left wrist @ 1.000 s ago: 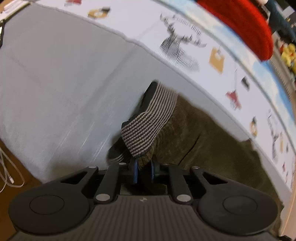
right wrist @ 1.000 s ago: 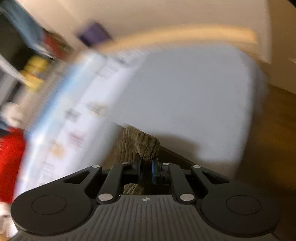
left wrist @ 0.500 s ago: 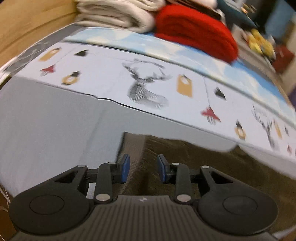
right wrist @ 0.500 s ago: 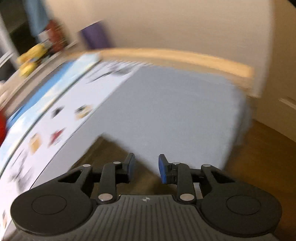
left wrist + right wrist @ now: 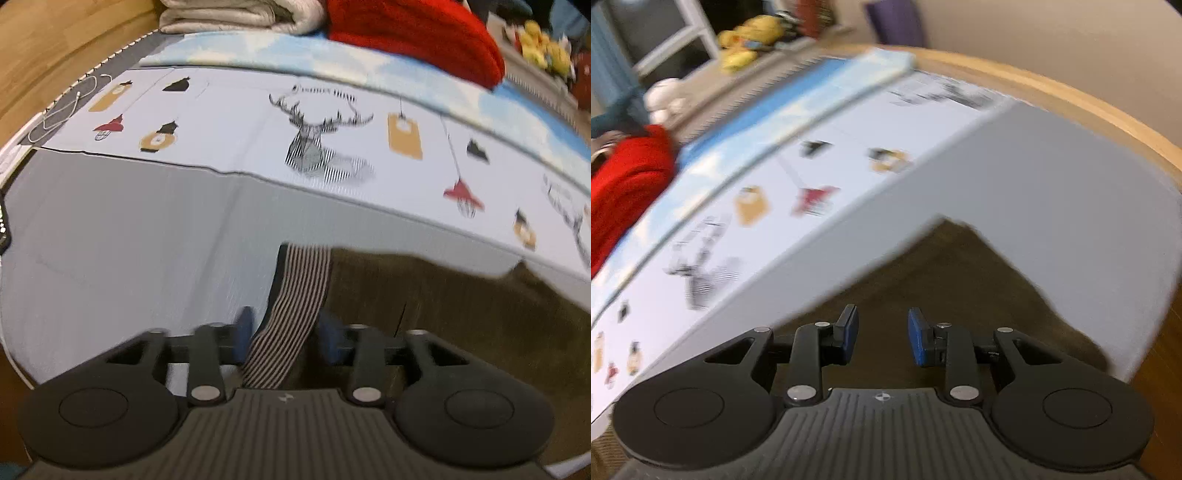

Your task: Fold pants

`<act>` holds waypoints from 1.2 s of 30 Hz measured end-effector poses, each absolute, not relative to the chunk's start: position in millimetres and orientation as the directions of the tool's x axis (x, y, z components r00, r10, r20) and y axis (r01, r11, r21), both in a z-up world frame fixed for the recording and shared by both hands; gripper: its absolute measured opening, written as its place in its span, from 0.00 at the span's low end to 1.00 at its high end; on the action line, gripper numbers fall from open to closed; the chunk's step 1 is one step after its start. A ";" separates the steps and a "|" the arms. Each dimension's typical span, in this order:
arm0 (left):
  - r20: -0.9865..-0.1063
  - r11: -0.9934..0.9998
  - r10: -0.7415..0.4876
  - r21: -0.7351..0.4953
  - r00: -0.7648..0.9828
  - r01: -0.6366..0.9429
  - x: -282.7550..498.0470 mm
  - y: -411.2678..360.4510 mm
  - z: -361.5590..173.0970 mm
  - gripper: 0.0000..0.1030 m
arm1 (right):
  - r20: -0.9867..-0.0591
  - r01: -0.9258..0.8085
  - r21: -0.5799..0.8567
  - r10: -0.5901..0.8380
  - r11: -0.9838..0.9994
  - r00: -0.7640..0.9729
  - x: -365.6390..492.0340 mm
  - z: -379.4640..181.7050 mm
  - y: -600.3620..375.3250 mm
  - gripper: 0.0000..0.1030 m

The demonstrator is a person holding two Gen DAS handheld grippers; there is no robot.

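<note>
While ribbed, striped waistband [image 5: 295, 306] lies flat, brown corduroy pants [image 5: 945, 266] spread rumpled.

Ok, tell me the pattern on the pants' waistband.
Thin dark and pale stripes on the waistband; clearest in the left wrist view.

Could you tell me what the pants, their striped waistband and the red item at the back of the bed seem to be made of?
Pants: olive-brown, matte cloth, probably corduroy or a similar soft weave; blur hides the ribs.
Striped waistband: ribbed knit, likely elastic, judging by its fine dark and light stripes.
Red item: thick, soft, fuzzy-looking textile, perhaps fleece or knit.
</note>
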State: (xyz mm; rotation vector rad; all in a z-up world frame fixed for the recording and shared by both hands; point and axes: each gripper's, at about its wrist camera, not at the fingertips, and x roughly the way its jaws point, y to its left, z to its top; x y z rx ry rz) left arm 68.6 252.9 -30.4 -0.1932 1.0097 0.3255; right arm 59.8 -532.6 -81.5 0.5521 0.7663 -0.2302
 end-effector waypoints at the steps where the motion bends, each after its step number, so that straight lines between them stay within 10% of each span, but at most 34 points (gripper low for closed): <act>1: -0.855 0.934 0.166 -0.024 0.492 -0.357 72.2 254.4 -31.1 0.62 | -0.695 0.363 0.394 0.016 0.844 0.719 65.2 -74.0 -522.0 0.30; 7: -0.897 0.916 0.089 -0.097 0.433 -0.389 85.8 269.4 -54.3 0.61 | -0.608 0.156 0.436 0.163 0.886 0.777 107.3 -41.7 -441.2 0.30; 9: -0.924 0.930 0.100 -0.045 0.370 -0.365 85.0 272.1 -68.5 0.20 | -0.594 0.101 0.441 0.206 0.892 0.778 116.9 -35.6 -417.3 0.30; 36: -0.862 0.967 0.119 -0.012 0.493 -0.255 92.6 238.4 -37.7 0.31 | -0.681 -0.335 0.545 0.639 0.768 0.356 220.3 -73.2 -134.9 0.45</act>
